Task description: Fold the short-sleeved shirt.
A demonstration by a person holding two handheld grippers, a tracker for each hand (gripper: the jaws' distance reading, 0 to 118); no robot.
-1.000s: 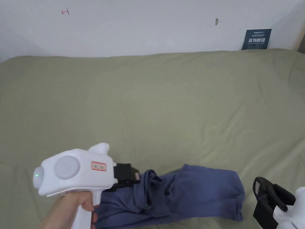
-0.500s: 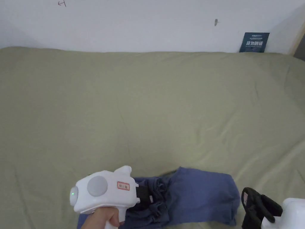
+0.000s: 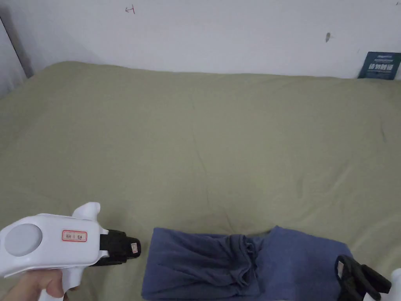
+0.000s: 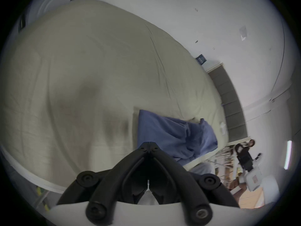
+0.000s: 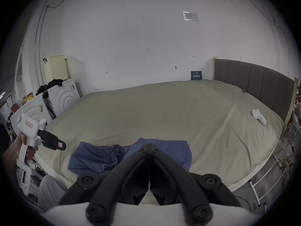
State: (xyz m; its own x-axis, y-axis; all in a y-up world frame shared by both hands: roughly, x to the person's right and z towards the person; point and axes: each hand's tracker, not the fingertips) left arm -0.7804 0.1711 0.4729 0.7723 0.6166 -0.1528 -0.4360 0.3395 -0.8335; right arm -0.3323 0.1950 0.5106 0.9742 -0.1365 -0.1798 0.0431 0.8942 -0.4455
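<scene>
One blue shirt (image 3: 242,264) lies folded and bunched at the near edge of the bed (image 3: 195,137). Two claws: left claw (image 3: 131,247) sits just left of the shirt, jaws closed on nothing. Right claw (image 3: 346,274) hovers at the shirt's right end, also closed, empty.

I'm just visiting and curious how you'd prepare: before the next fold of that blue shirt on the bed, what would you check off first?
1. Shirt lying on the bed, not dangling: ok.
2. Shirt flat: not ok, bunched ridge through its middle.
3. Left gripper free of cloth: ok, jaws closed, off the shirt's left edge.
4. Right gripper free of cloth: ok, jaws closed on nothing.
5. Jaws ready to grab: not ok, both must open first.
6. Sleeves tucked in: cannot tell.
</scene>
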